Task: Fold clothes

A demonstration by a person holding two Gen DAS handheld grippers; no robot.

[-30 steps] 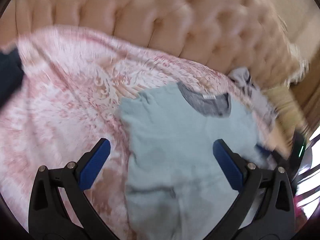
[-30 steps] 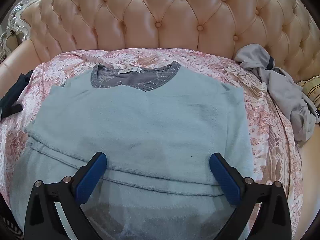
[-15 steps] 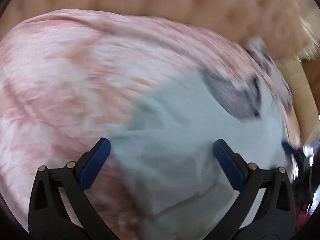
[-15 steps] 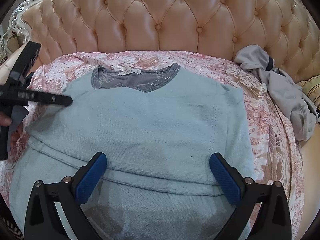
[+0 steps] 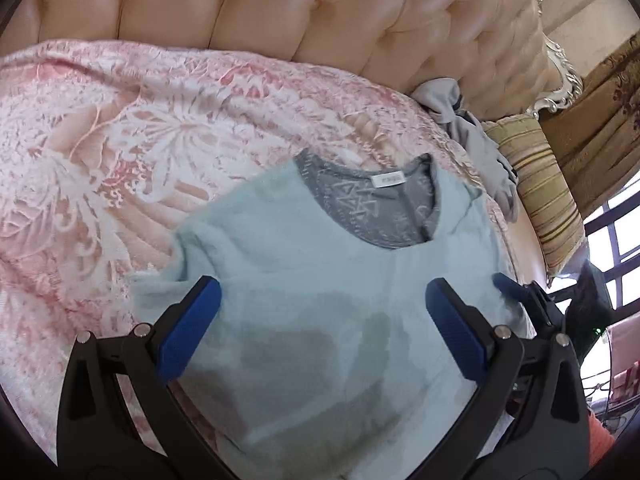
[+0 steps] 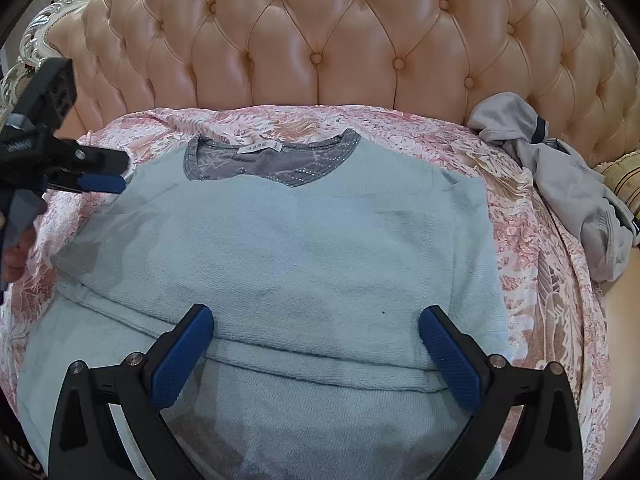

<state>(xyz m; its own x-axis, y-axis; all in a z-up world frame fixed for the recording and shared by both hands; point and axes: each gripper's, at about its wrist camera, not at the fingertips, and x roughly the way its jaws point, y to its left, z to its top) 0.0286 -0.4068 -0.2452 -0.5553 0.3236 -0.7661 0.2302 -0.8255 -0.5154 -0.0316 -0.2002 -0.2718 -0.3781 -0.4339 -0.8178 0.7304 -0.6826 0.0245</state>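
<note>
A light blue sweater (image 6: 280,248) is spread flat on the pink bedspread (image 6: 532,280), both the left gripper (image 5: 320,308) and right gripper (image 6: 312,332) are held wide apart above it, and grey clothes (image 6: 560,184) are heaped at two o'clock against the headboard (image 6: 320,40).

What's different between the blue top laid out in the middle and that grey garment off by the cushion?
The light blue top lies spread flat on the pink cover; the grey garment is crumpled in a heap against the sofa back. The top has a patterned grey neckline; the garment shows dark trim. The top sits central, the garment at the edge. Both lie untouched by either tool.
</note>
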